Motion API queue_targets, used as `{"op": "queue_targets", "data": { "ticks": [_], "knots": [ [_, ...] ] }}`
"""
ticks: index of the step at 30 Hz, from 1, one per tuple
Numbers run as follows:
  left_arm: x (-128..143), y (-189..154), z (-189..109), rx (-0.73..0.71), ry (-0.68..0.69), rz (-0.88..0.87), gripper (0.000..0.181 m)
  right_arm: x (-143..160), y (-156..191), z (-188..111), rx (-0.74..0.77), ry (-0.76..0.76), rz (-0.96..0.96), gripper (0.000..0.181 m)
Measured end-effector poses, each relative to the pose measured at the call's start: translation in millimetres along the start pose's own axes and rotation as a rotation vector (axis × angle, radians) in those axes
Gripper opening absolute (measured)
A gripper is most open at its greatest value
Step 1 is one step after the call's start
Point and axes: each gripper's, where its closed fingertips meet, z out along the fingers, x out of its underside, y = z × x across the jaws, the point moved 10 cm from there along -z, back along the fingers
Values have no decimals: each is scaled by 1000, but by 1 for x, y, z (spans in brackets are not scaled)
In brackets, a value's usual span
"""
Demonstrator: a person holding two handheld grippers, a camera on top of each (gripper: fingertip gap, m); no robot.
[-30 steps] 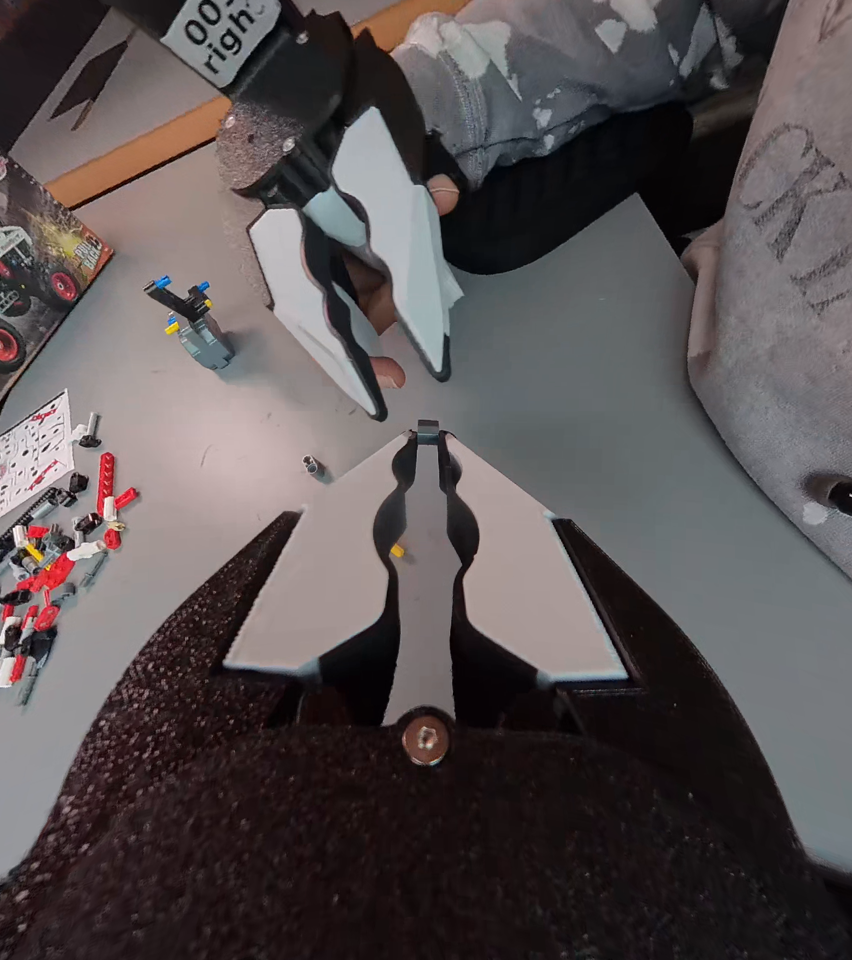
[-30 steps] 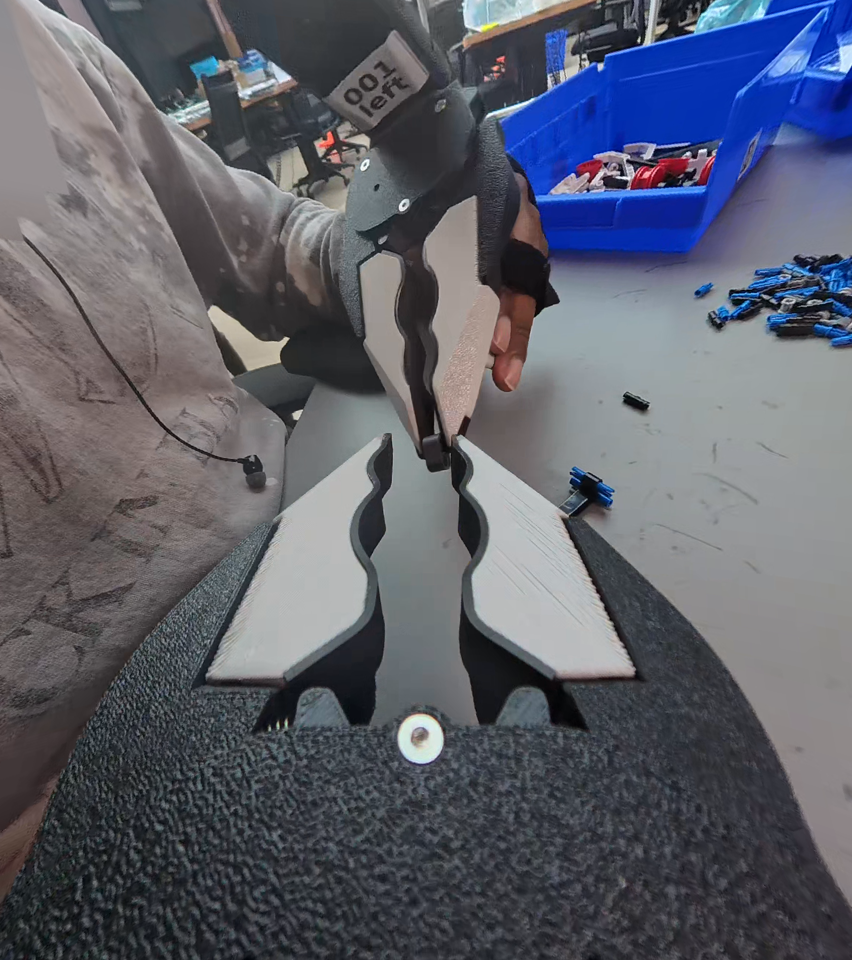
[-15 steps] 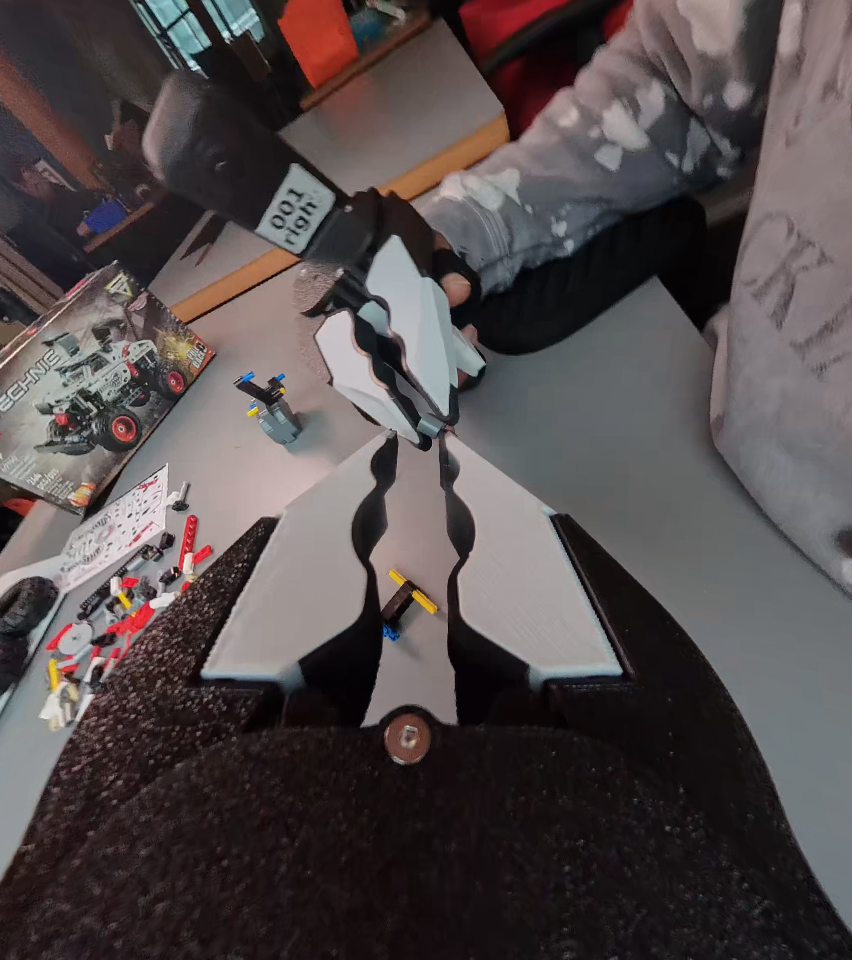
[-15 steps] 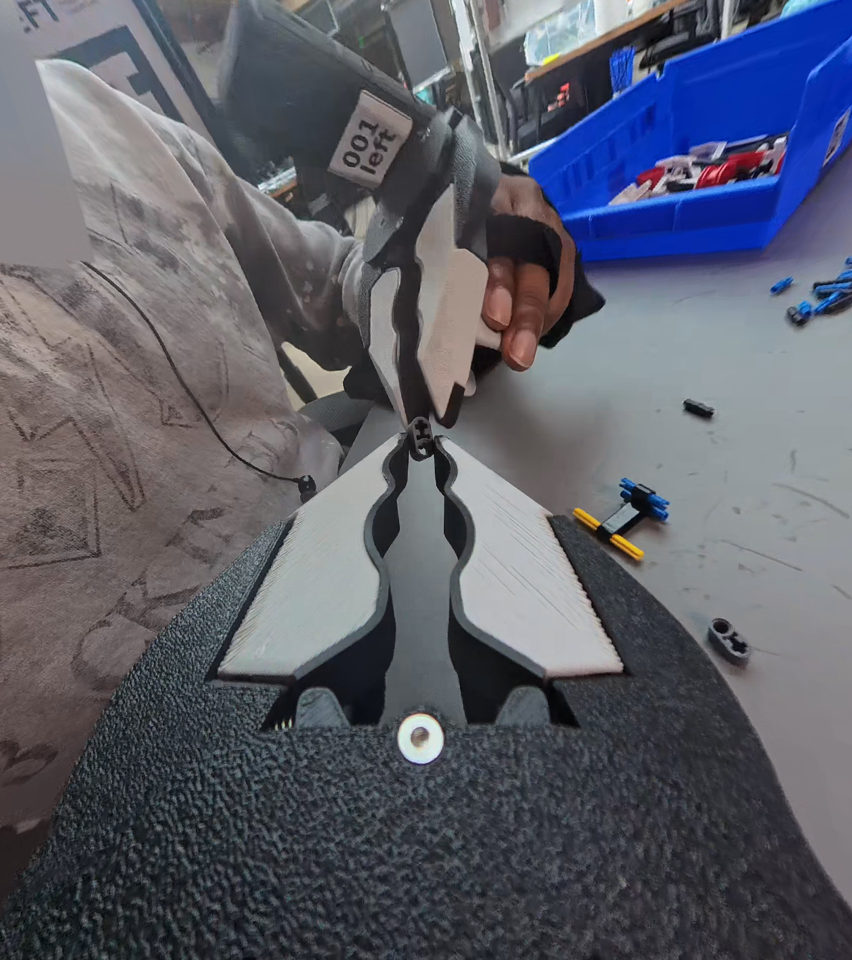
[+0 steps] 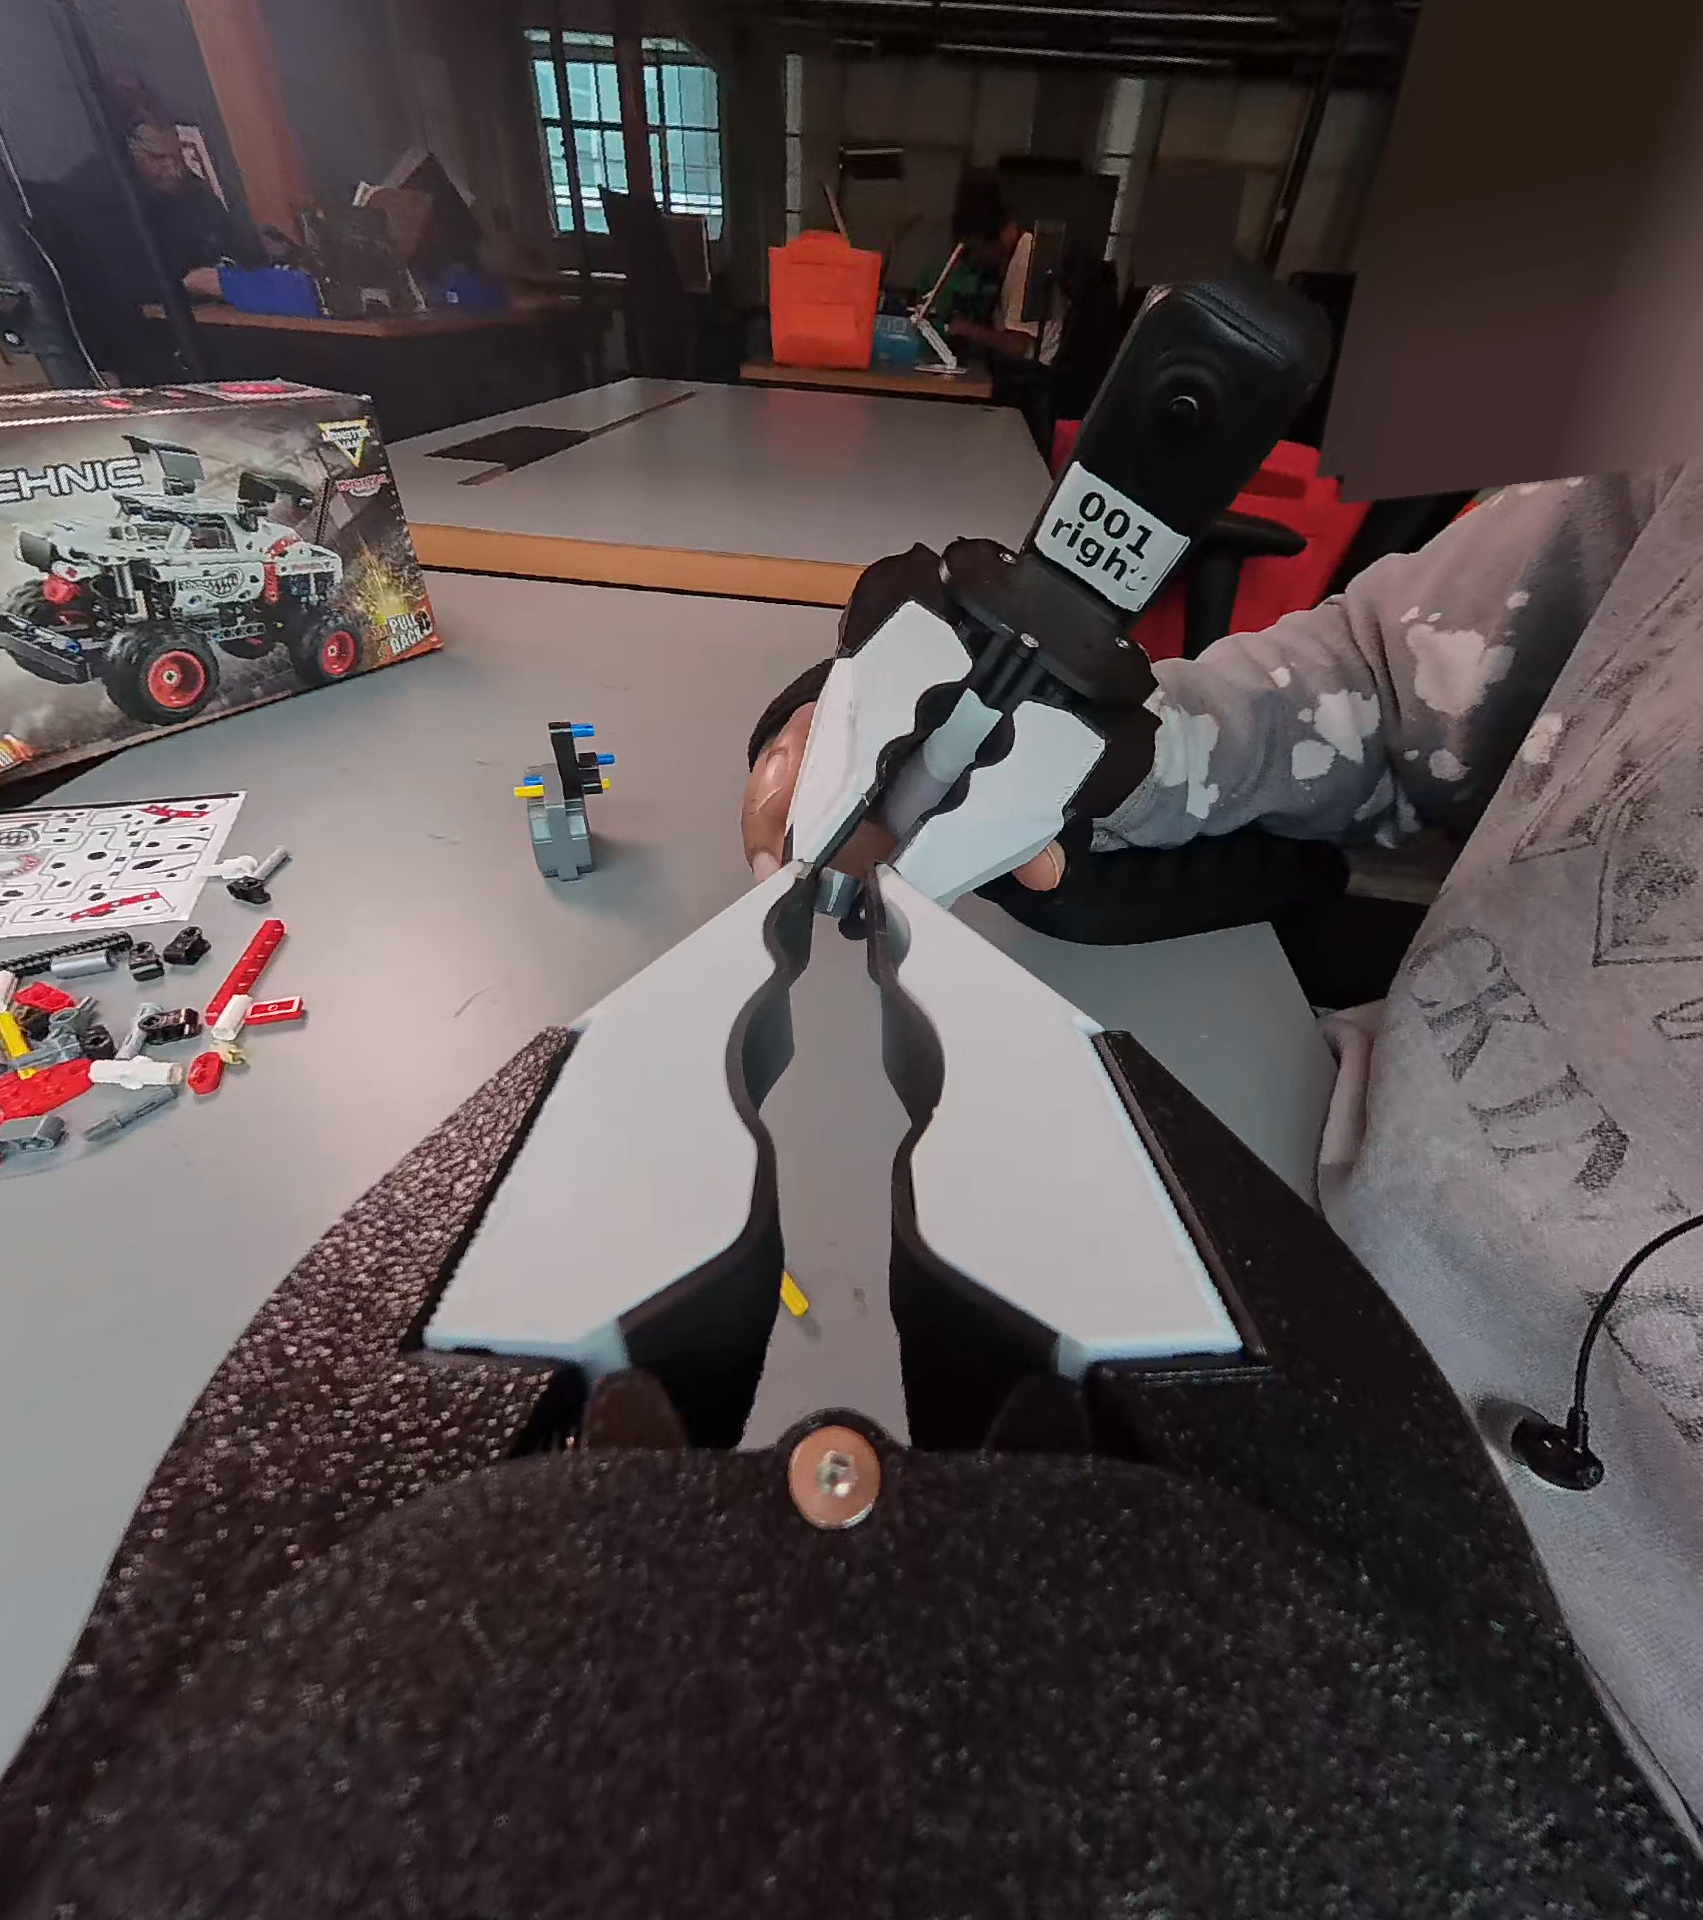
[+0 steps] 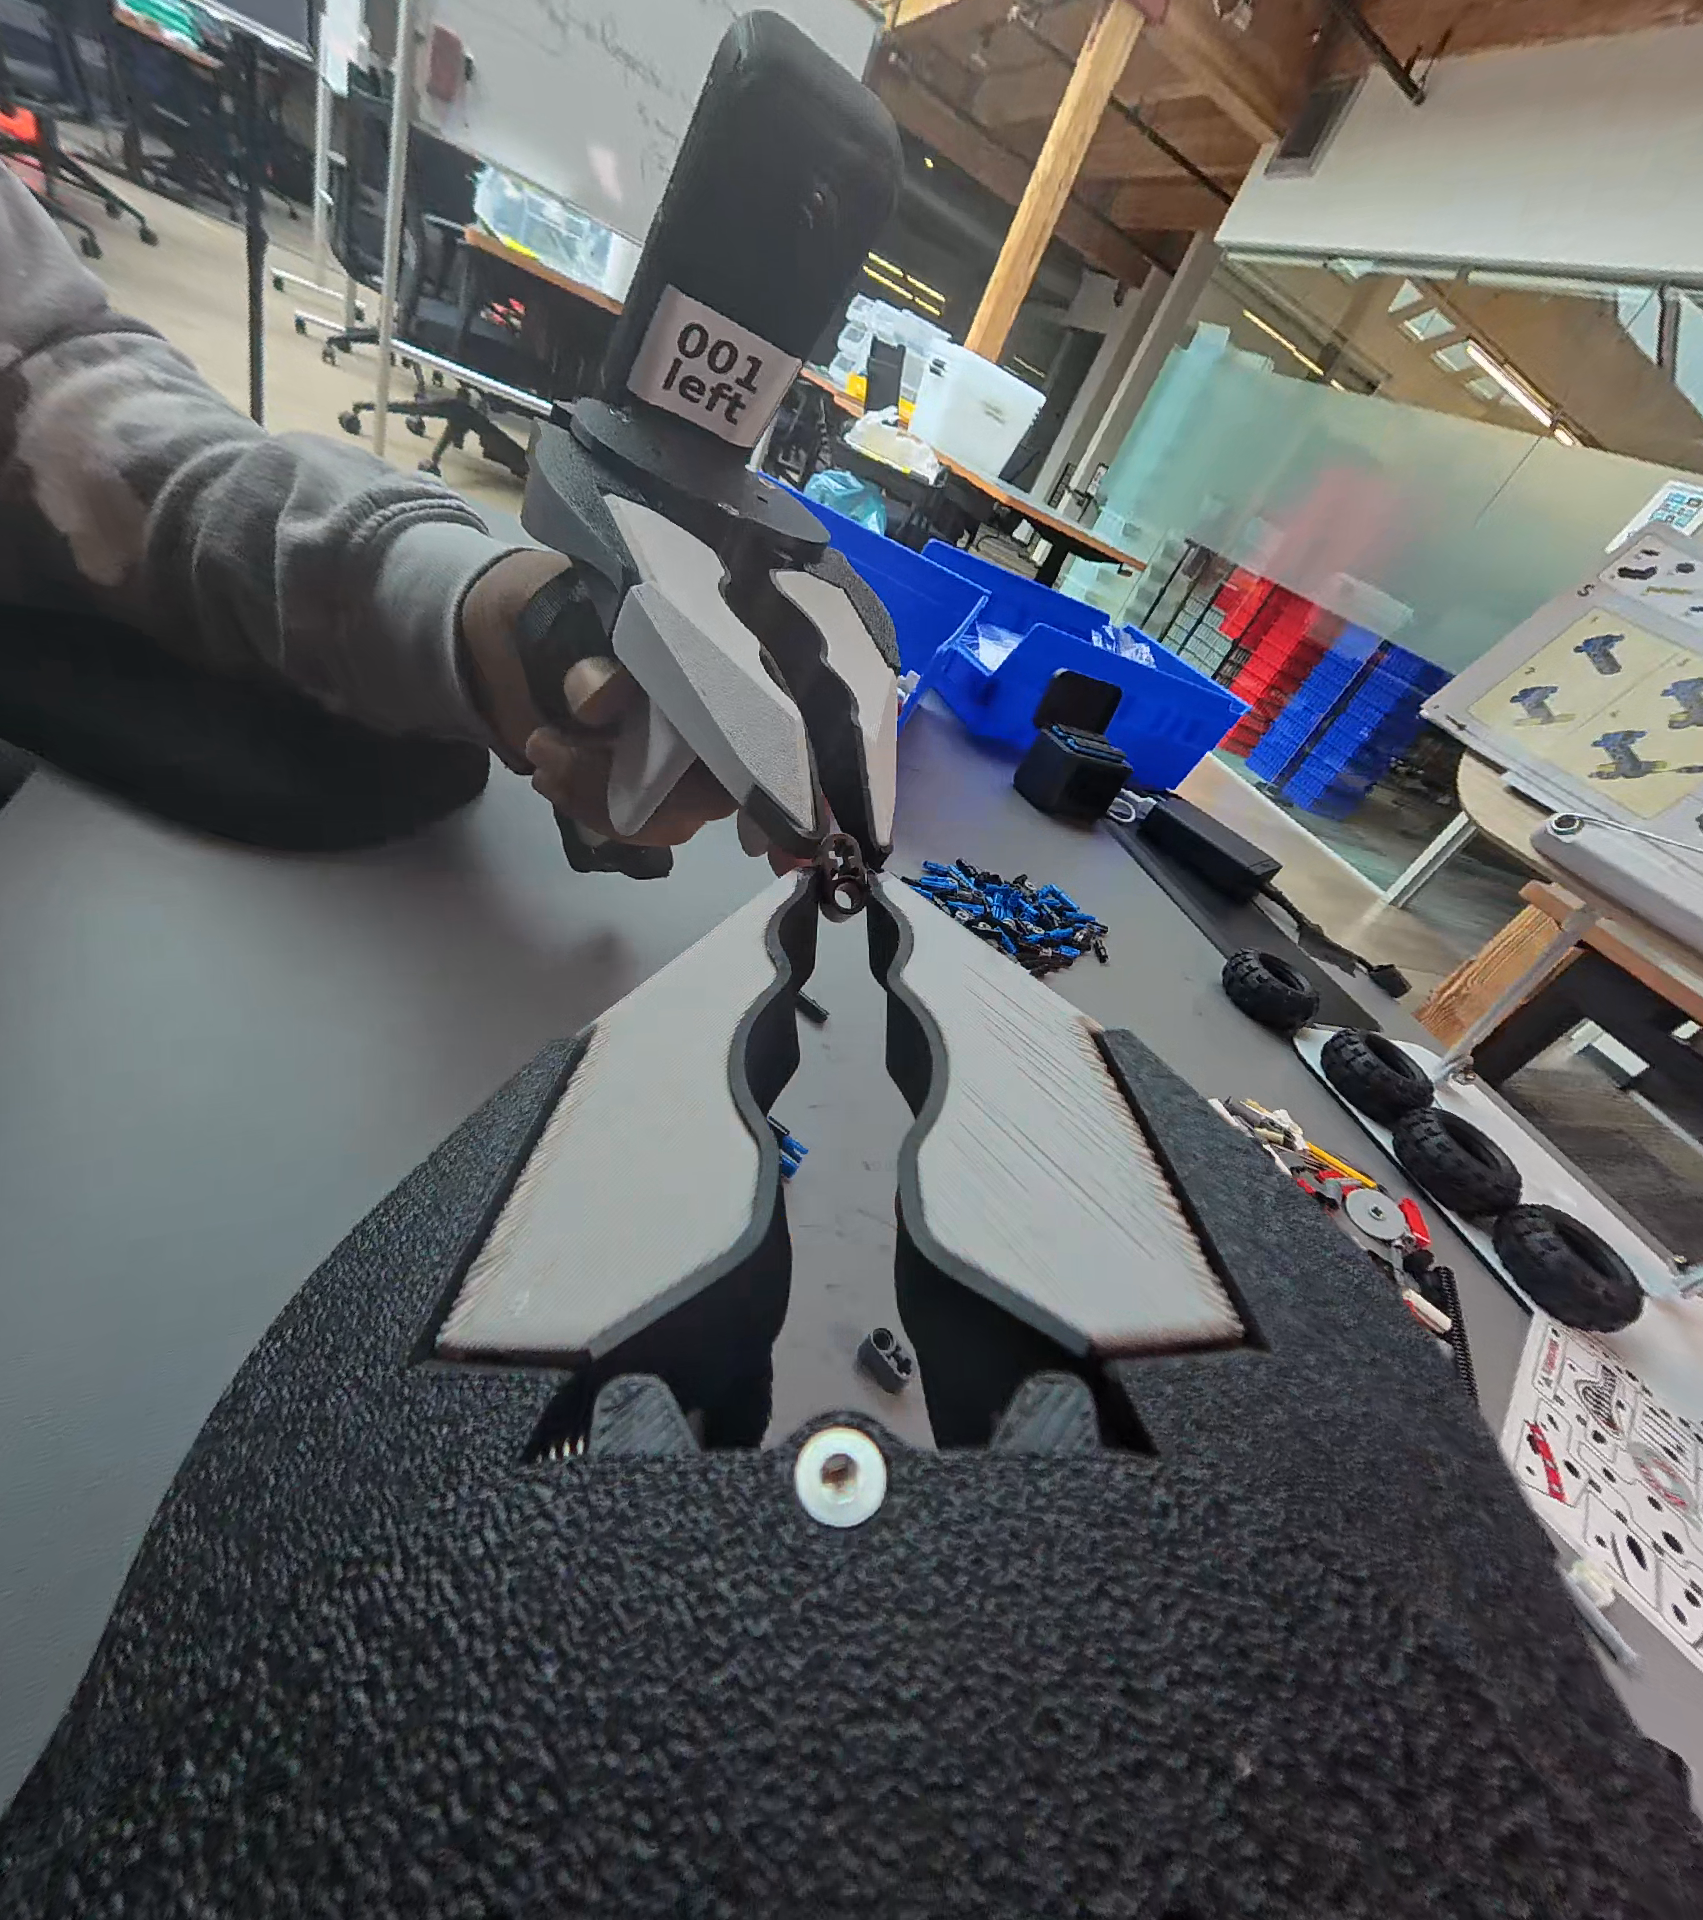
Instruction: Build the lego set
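A small dark connector piece (image 6: 843, 871) with round holes sits where the two grippers meet tip to tip above the grey table (image 5: 327, 1299). My right gripper (image 6: 842, 888) is shut on its lower end. My left gripper (image 5: 836, 891) comes in from the other side and is shut on the same piece, which shows grey (image 5: 839, 894) in the left wrist view. The left gripper also shows in the right wrist view (image 6: 845, 840), and the right gripper in the left wrist view (image 5: 842, 873). A grey sub-assembly (image 5: 564, 821) with black, blue and yellow pins stands on the table beyond.
The set's box (image 5: 140, 561), a sticker sheet (image 5: 47, 862) and loose red, black and white parts (image 5: 47, 1049) lie to the left. A pile of blue and black pins (image 6: 1013, 920), black tyres (image 6: 1449, 1153), blue bins (image 6: 1086, 675) and an instruction booklet on a stand (image 6: 1636, 707) are nearby. A person's torso is close by. My left and right fingertips are right by each other. Both grippers' tips are roughly 20 centimeters from the grey sub-assembly (image 5: 564, 821).
The right gripper closed onto the piece that the left gripper held. Both grippers rose and tilted up together, still tip to tip.
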Motion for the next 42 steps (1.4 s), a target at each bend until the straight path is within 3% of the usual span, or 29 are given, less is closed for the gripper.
{"op": "queue_targets", "data": {
  "ticks": [8,11,14,16,20,25,31,42],
  "knots": [
    [-1,4,1,9,-9,-111,13,-3,4,-1,86,16,-131,9],
    [0,12,-1,162,-76,-354,28,-8,6,-2,94,-17,-162,9],
    [5,19,1,340,-129,-620,32,-13,10,-4,83,-74,-169,9],
    [7,17,4,421,-150,-701,29,-17,13,-4,65,-106,-161,9],
    [8,11,10,478,-125,-714,16,-19,16,-4,58,-118,-175,8],
    [12,16,11,447,-100,-747,15,-15,15,-3,57,-88,-185,8],
    [15,16,8,321,58,-628,15,-5,16,-2,0,13,-228,9],
    [22,16,11,279,166,-634,15,2,22,-1,-43,104,-319,9]
  ]
}}
